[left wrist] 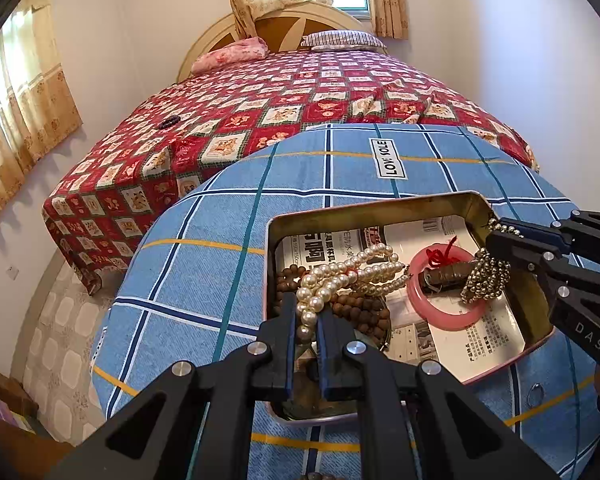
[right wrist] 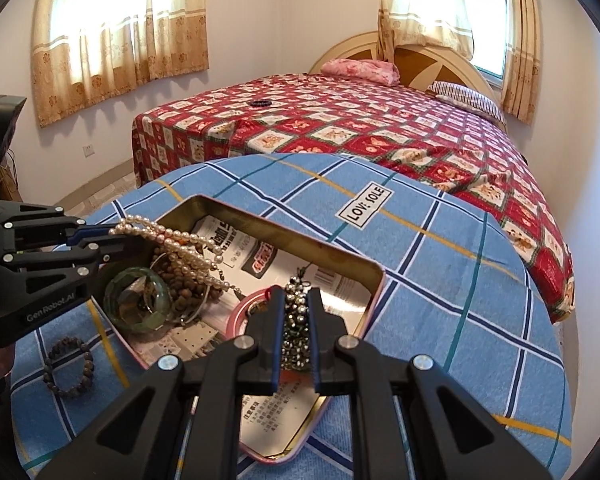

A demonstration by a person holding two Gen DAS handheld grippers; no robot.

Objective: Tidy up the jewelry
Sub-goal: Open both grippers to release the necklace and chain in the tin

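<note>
Pearl necklace (left wrist: 350, 276): clamped in the left claw (left wrist: 305, 312); draped over the tin (right wrist: 374, 280), trailing inward
Metal bead strand (right wrist: 296, 320): clamped in the right claw (right wrist: 295, 300); hanging above the tin's pink bangle (left wrist: 444, 312)
Key relation: each claw sits over its own end of the tin; release likely drops straight down
Surface (right wrist: 440, 280): 1 dark bracelet (right wrist: 69, 368) left of the tin

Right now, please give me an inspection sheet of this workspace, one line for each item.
Surface: blue plaid cloth, a tin tray on it.
Job's things: pearl necklace, metal bead strand, pink bangle, green bangle, brown beads over or in the tray.
Clutter: dark bead bracelet beside the tray.
Grippers: left gripper shut on the pearls; right gripper shut on the metal beads.
Cables: nothing seen.
Surroundings: bed, curtains.
</note>
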